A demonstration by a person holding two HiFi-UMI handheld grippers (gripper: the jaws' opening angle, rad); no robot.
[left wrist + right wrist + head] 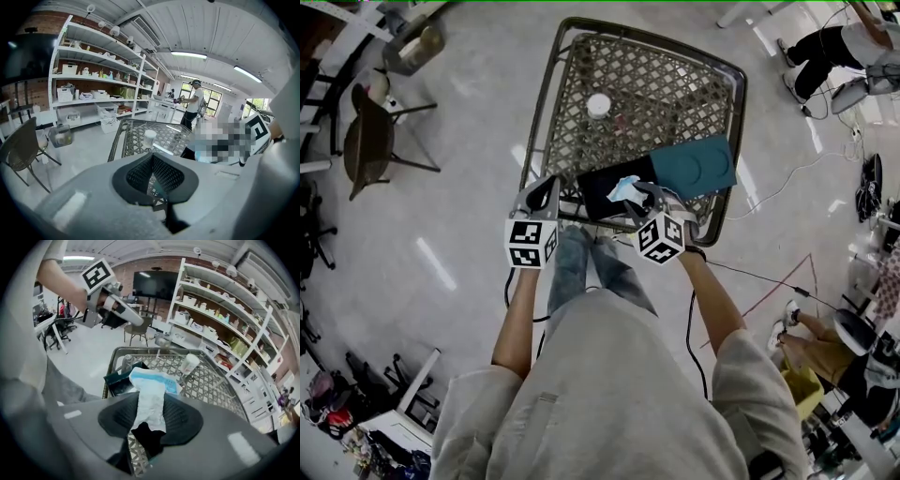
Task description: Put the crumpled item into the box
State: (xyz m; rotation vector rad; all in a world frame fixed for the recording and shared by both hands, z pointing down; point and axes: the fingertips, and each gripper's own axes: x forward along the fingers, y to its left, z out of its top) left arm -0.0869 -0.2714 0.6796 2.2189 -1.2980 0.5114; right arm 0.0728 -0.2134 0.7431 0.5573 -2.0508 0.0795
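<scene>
The crumpled item point(625, 187) point(153, 380) is a light blue and white wad. It hangs pinched between the pads of my right gripper point(645, 199) point(151, 399), which is shut on it. Just below and beyond it, an open black box point(598, 192) point(118, 380) rests at the near edge of the lattice table point(551, 84), and its teal lid point(696, 164) lies to the box's right. My left gripper point(542, 195) point(152, 157) hovers at the box's left side. Its tips meet with nothing between them.
A white cup point(598, 105) point(150, 138) point(190, 364) stands mid-table. A dark chair point(370, 136) is on the floor to the left. People sit and stand at the right point(834, 47). Shelving point(225, 310) lines the wall, and a cable point(769, 277) runs across the floor.
</scene>
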